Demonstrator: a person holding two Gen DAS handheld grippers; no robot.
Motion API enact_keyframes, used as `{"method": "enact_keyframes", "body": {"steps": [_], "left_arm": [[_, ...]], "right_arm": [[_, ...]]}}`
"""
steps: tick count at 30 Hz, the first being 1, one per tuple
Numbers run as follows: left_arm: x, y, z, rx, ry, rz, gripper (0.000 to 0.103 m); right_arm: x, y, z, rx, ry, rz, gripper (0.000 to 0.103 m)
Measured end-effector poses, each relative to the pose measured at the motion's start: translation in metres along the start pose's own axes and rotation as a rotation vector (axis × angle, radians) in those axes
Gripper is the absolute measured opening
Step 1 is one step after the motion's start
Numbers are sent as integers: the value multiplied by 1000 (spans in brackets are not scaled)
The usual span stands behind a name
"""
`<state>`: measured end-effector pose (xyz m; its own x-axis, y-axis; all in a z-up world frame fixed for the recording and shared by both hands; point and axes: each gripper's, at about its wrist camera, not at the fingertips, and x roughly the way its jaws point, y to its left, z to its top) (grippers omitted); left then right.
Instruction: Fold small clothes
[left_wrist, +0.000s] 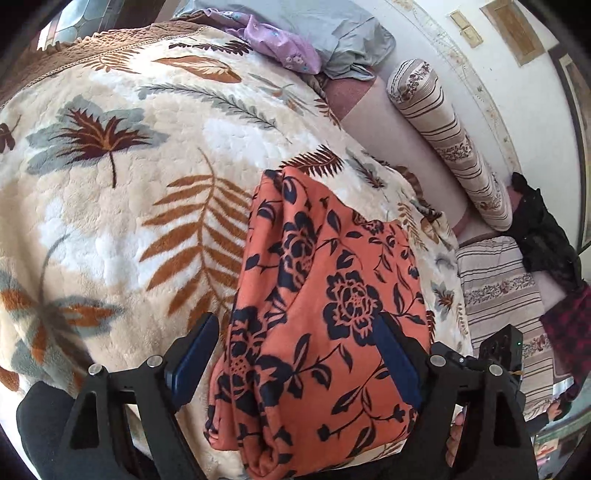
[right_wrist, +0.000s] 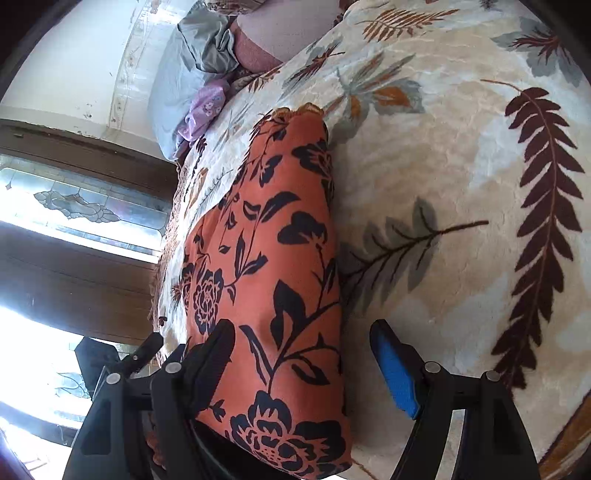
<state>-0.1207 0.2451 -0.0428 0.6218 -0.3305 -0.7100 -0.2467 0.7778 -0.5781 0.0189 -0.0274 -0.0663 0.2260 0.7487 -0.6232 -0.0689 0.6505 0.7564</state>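
Observation:
An orange garment with dark blue flowers (left_wrist: 317, 314) lies folded into a long narrow strip on the leaf-patterned blanket (left_wrist: 129, 184). My left gripper (left_wrist: 295, 354) is open, its jaws standing on either side of the strip's near end. In the right wrist view the same garment (right_wrist: 273, 280) stretches away from me. My right gripper (right_wrist: 306, 365) is open too, its left finger (right_wrist: 218, 354) resting against the cloth's left side and its blue-padded right finger (right_wrist: 395, 373) over the blanket (right_wrist: 461, 184).
A purple garment (left_wrist: 280, 44) and a grey one (left_wrist: 343, 40) lie at the blanket's far end. A striped bolster (left_wrist: 454, 144), a striped cushion (left_wrist: 506, 295) and dark clothes (left_wrist: 543, 229) lie along the wall side. A window (right_wrist: 74, 229) is beyond the bed.

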Motion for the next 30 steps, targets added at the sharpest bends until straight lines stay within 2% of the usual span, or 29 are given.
{"method": "enact_keyframes", "body": {"steps": [3, 5, 6, 7, 8, 9, 11, 12, 15, 20, 23, 26, 28, 29, 30], "left_arm": [[12, 5, 8, 6, 31, -3, 86], [29, 13, 9, 1, 97, 7, 86], [39, 16, 6, 4, 145, 27, 79], [43, 16, 3, 31, 152, 59, 69], [42, 13, 0, 65, 145, 57, 55], [41, 13, -2, 67, 152, 38, 46], [35, 13, -2, 74, 159, 22, 35], [31, 12, -2, 85, 156, 14, 31], [12, -3, 2, 127, 127, -6, 27], [-17, -56, 23, 238, 22, -93, 26], [-12, -81, 39, 310, -14, -147, 26], [8, -98, 44, 348, -17, -185, 28], [34, -100, 41, 356, 3, -164, 33], [49, -96, 37, 355, 16, -133, 44], [69, -88, 32, 346, 54, -77, 62]], "right_arm": [[4, 3, 8, -11, 5, -10, 78], [11, 6, 12, -23, 8, -12, 78], [17, 8, 13, -37, 16, -3, 78], [26, 9, 14, -59, 38, -1, 77], [36, 9, 13, -81, 76, -15, 73], [44, 11, 12, -94, 99, -26, 52], [41, 22, 10, -159, 86, -55, 49], [38, 29, 10, -194, 82, -64, 43], [18, 50, 14, -279, 49, -56, 38], [-42, 73, 45, -338, -91, -35, 38], [-82, 73, 71, -357, -198, -46, 38], [-108, 58, 94, -319, -274, -60, 38], [-109, 40, 111, -276, -292, -66, 39], [-104, 24, 118, -249, -278, -79, 42], [-96, 5, 124, -207, -258, -116, 52]]}}
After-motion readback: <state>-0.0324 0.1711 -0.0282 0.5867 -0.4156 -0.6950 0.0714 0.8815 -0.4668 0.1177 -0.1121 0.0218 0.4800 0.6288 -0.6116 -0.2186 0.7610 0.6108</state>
